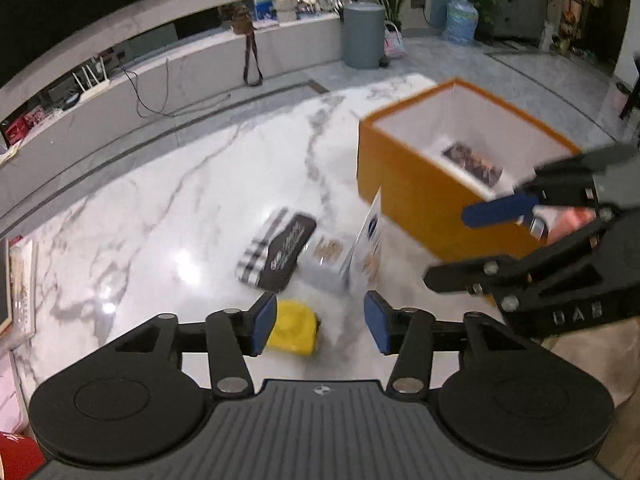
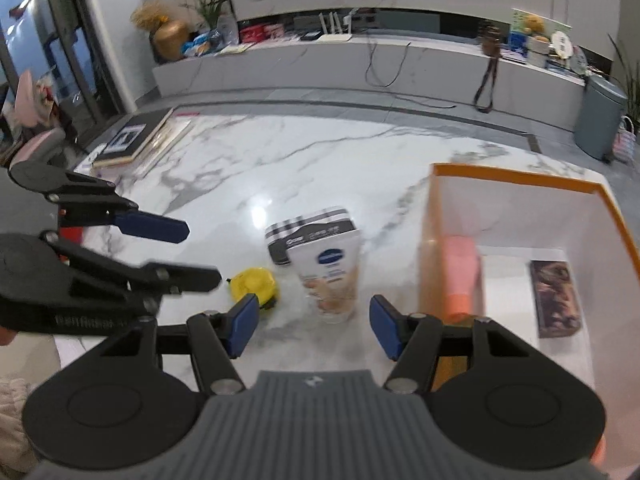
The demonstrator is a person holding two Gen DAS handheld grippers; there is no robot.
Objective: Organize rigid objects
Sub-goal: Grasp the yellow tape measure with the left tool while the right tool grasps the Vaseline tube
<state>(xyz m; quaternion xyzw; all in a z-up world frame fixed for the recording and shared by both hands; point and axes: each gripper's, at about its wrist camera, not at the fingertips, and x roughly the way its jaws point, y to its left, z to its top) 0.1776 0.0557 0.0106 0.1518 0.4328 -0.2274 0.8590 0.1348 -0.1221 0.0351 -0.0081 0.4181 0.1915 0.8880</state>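
Observation:
An orange box (image 1: 404,184) with a white inside stands on the marble table (image 1: 160,208); in the right wrist view (image 2: 516,178) it holds a dark patterned packet (image 2: 554,298) and a blurred pink bottle (image 2: 462,276). A yellow tape measure (image 1: 294,330) lies just ahead of my open left gripper (image 1: 320,326). A white lotion tube (image 2: 330,276) stands upright in front of a black-and-white striped box (image 2: 308,232). My right gripper (image 2: 312,324) is open and empty, near the tube; in the left wrist view (image 1: 476,244) it hangs beside the orange box.
Books and a framed picture (image 2: 132,140) lie at the table's far left corner. A long low cabinet (image 2: 360,64) runs along the wall beyond the table. A grey bin (image 1: 363,35) stands on the floor.

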